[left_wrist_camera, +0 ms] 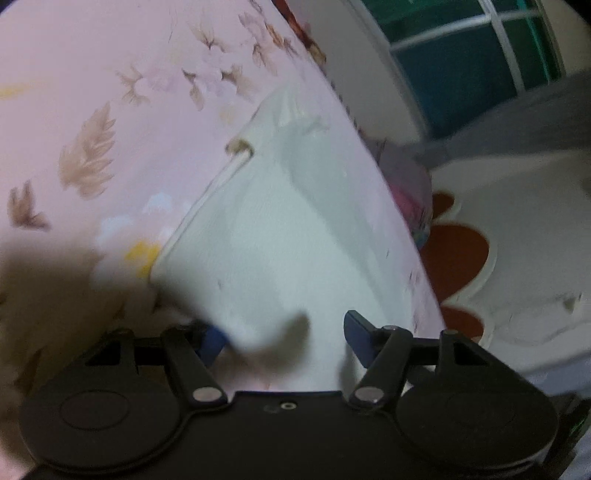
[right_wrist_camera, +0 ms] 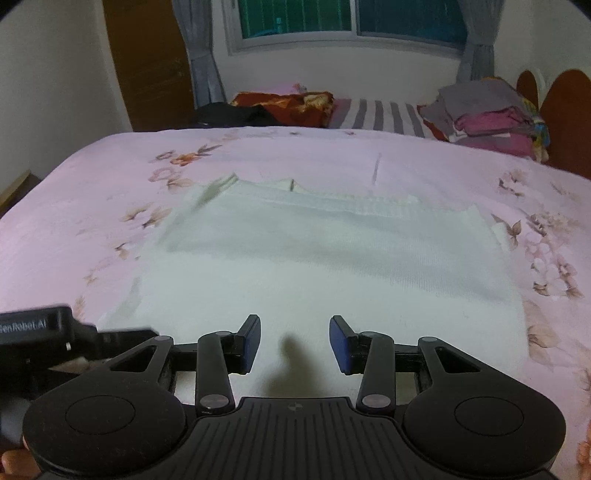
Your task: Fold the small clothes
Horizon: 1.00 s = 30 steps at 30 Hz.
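White garment (right_wrist_camera: 325, 258) lies flat on pink floral bedsheet (right_wrist_camera: 110, 177), partly folded, ribbed edge toward far side. Right gripper (right_wrist_camera: 294, 341) low over near edge of garment, fingers spread, nothing between blue pads. Left gripper (left_wrist_camera: 283, 338) over garment's near corner, view blurred; fingers spread, cloth edge seemingly passing over left pad but not pinched. Left gripper body visible at lower left in right wrist view. Stack of folded clothes (right_wrist_camera: 491, 122) at far right of bed, near headboard (right_wrist_camera: 569, 107). Window (right_wrist_camera: 351, 18) beyond.
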Each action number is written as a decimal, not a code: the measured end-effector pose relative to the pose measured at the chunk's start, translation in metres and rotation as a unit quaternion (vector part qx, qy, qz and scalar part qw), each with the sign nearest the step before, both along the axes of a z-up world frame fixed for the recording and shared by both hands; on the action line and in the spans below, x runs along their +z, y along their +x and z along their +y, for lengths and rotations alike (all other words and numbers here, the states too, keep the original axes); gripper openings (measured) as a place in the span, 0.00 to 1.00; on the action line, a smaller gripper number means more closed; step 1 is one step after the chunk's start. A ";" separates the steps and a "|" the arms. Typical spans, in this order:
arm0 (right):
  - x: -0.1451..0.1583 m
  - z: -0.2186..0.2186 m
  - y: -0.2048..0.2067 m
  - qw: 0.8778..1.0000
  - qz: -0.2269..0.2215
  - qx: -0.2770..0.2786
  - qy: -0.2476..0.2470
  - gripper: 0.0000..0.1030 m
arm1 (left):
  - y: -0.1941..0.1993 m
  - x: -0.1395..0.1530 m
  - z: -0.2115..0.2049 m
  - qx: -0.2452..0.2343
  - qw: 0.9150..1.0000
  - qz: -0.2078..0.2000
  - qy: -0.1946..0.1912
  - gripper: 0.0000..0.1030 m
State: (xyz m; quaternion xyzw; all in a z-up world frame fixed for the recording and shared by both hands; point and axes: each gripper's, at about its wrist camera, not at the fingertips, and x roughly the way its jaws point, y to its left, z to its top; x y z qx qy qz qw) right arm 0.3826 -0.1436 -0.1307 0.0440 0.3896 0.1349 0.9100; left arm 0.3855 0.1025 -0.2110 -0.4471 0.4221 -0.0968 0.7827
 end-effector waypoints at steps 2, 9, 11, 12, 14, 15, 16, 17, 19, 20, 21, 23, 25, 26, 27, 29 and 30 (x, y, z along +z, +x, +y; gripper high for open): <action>-0.006 0.001 0.010 1.000 -0.001 0.001 -0.004 0.40 | 0.008 -0.004 -0.002 0.018 1.000 -0.008 -0.006 0.51; -0.040 0.006 0.033 1.000 0.016 0.006 -0.026 0.40 | 0.018 -0.015 0.000 0.059 0.998 -0.009 -0.008 0.16; -0.041 0.011 0.029 0.999 0.002 0.018 -0.048 0.40 | 0.017 -0.015 0.001 0.068 0.998 -0.010 -0.003 0.10; -0.040 0.012 0.029 0.998 0.002 0.020 -0.054 0.40 | 0.015 -0.015 0.004 0.073 0.997 -0.010 -0.003 0.10; -0.039 0.010 0.027 0.999 0.001 0.017 -0.051 0.40 | 0.011 -0.011 0.005 0.082 0.996 -0.014 0.008 0.08; -0.043 0.008 0.025 0.999 0.000 0.015 -0.047 0.40 | 0.010 -0.008 0.004 0.083 0.996 -0.016 0.013 0.08; -0.047 0.008 0.021 0.998 -0.008 0.021 -0.053 0.40 | 0.010 -0.005 0.002 0.083 0.996 -0.020 0.021 0.07; -0.048 0.011 0.020 0.998 -0.013 0.027 -0.060 0.40 | 0.010 -0.001 0.000 0.082 0.996 -0.025 0.031 0.07; -0.044 0.007 0.024 0.999 -0.002 0.025 -0.045 0.40 | 0.008 0.009 -0.005 0.078 0.994 -0.043 0.057 0.07; -0.042 0.004 0.026 0.999 0.002 0.021 -0.030 0.40 | 0.008 0.017 -0.009 0.073 0.993 -0.053 0.076 0.07; -0.039 -0.002 0.027 1.000 0.005 0.016 -0.010 0.40 | 0.008 0.023 -0.013 0.067 0.992 -0.061 0.090 0.07; -0.033 -0.012 0.023 1.000 0.001 0.005 0.008 0.40 | 0.009 0.038 -0.023 0.060 0.988 -0.077 0.117 0.07; -0.026 -0.024 0.018 1.000 -0.004 -0.004 0.016 0.40 | 0.012 0.053 -0.036 0.051 0.984 -0.092 0.147 0.07; -0.022 -0.030 0.016 1.000 -0.007 -0.008 0.023 0.40 | 0.014 0.060 -0.043 0.046 0.982 -0.098 0.157 0.07; -0.019 -0.038 0.013 1.000 -0.008 -0.013 0.027 0.40 | 0.016 0.067 -0.051 0.037 0.979 -0.108 0.169 0.07; -0.014 -0.052 0.007 0.999 -0.012 -0.022 0.030 0.40 | 0.021 0.078 -0.074 0.013 0.972 -0.130 0.196 0.07; -0.011 -0.061 0.004 0.999 -0.012 -0.028 0.033 0.40 | 0.019 0.084 -0.085 -0.003 0.968 -0.142 0.208 0.07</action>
